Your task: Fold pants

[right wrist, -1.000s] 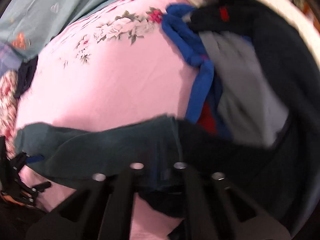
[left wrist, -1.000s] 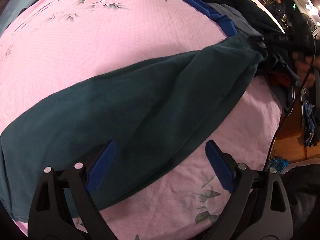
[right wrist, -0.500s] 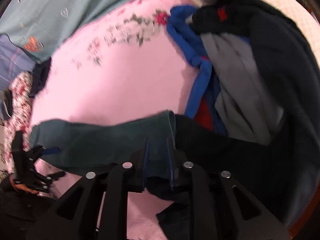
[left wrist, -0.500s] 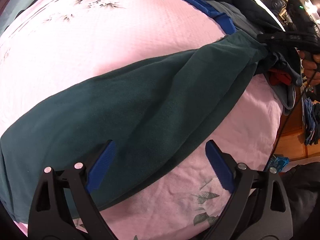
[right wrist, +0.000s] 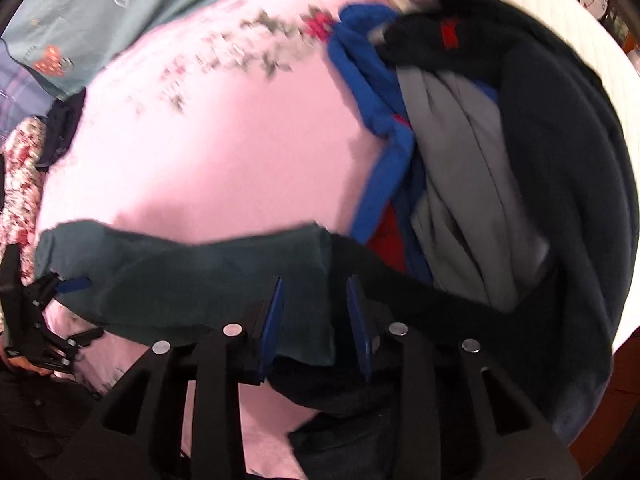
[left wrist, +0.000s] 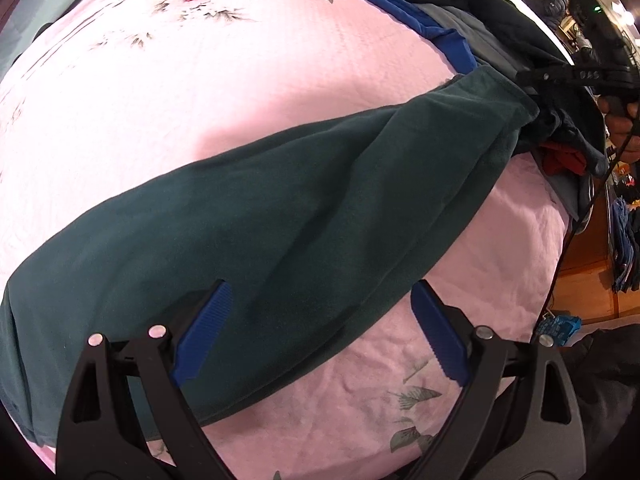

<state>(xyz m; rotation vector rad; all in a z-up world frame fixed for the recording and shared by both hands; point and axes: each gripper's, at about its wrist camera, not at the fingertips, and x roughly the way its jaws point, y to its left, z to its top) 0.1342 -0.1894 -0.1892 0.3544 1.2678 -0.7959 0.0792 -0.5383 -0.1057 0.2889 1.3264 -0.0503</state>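
Observation:
Dark teal pants (left wrist: 304, 208) lie stretched across the pink floral bedspread (left wrist: 240, 92), doubled lengthwise. My left gripper (left wrist: 320, 332) is open and hovers over the near edge of the pants, touching nothing. My right gripper (right wrist: 316, 312) is open, its blue pads on either side of the pants' far end (right wrist: 224, 276), which lies slack between them. The right gripper also shows in the left wrist view (left wrist: 560, 78) at that far end. The left gripper appears small in the right wrist view (right wrist: 64, 292).
A pile of other clothes, blue (right wrist: 380, 120), grey (right wrist: 460, 184) and black (right wrist: 560, 128), lies along the bed's right side beside the pants' end. A teal pillow (right wrist: 100, 12) is at the head. Wooden floor (left wrist: 584, 276) shows beyond the bed edge.
My right gripper has opened and let go of the pants' end, which has dropped onto the bed. The left gripper has stayed open over the pants.

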